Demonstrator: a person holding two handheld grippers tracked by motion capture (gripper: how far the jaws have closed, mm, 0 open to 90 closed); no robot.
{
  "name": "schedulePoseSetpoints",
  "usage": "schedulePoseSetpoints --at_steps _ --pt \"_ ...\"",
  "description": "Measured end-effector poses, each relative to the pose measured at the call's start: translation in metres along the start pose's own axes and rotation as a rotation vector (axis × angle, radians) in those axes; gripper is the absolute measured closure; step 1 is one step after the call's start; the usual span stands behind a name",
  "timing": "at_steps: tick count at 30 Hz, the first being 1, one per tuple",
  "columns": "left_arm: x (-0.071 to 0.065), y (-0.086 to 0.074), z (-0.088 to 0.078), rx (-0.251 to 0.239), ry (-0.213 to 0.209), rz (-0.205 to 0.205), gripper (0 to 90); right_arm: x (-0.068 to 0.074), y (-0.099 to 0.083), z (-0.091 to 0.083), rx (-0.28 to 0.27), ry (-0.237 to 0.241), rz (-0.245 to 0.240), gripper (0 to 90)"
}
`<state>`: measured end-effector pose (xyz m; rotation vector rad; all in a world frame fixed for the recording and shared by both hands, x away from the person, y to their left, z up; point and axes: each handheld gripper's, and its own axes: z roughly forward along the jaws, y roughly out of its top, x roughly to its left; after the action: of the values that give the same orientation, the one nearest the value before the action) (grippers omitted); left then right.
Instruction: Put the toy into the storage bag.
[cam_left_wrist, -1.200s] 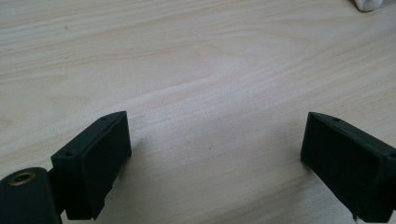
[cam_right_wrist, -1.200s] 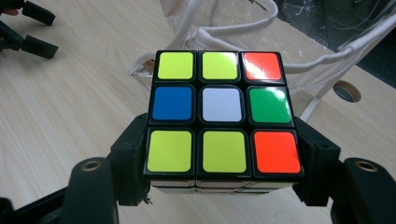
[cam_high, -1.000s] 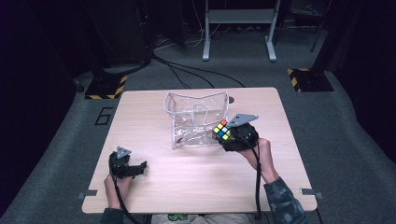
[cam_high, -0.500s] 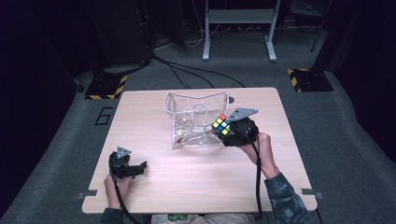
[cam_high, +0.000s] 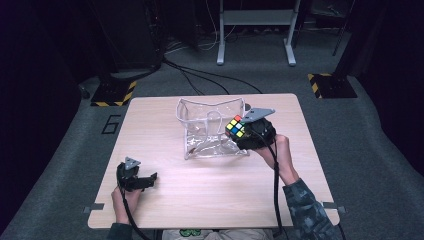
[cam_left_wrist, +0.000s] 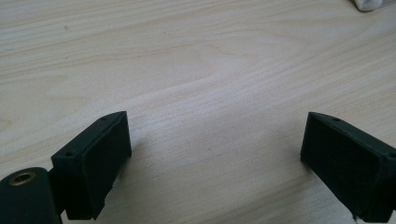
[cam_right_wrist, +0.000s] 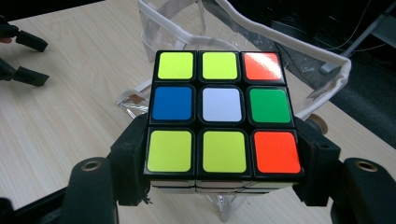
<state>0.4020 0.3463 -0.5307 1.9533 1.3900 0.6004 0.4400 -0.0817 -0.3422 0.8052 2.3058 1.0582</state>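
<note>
A scrambled puzzle cube (cam_high: 235, 127) (cam_right_wrist: 223, 116) sits between the black jaws of my right gripper (cam_high: 239, 132) (cam_right_wrist: 223, 156), which is shut on its two sides. The cube hangs above the table at the right rim of a clear plastic bag (cam_high: 210, 127) (cam_right_wrist: 243, 32) with white edging, which stands open at the table's middle. My left gripper (cam_high: 149, 179) (cam_left_wrist: 215, 163) rests low over the bare wood near the front left, jaws wide open with nothing between them.
The light wooden table (cam_high: 165, 200) has its front edge close to my hands. Beyond it lie a grey carpet, black cables (cam_high: 200, 75) and a metal stand's feet (cam_high: 255, 55). Yellow-black striped bases (cam_high: 112, 95) sit at both far corners.
My right gripper has risen a little with the cube, moving slightly up and toward the bag's rim. The left gripper has stayed put.
</note>
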Motion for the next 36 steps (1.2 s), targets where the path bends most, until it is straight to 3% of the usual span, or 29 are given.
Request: schedulePoseSetpoints --at_steps 20,36 --pt "0.000 0.000 0.000 0.000 -0.001 0.000 8.2 -0.011 0.025 0.010 0.011 -0.026 -0.027 33.4" --pt "0.000 0.000 0.000 0.001 -0.004 0.003 8.2 -0.021 0.035 0.028 0.033 -0.031 -0.008 33.4"
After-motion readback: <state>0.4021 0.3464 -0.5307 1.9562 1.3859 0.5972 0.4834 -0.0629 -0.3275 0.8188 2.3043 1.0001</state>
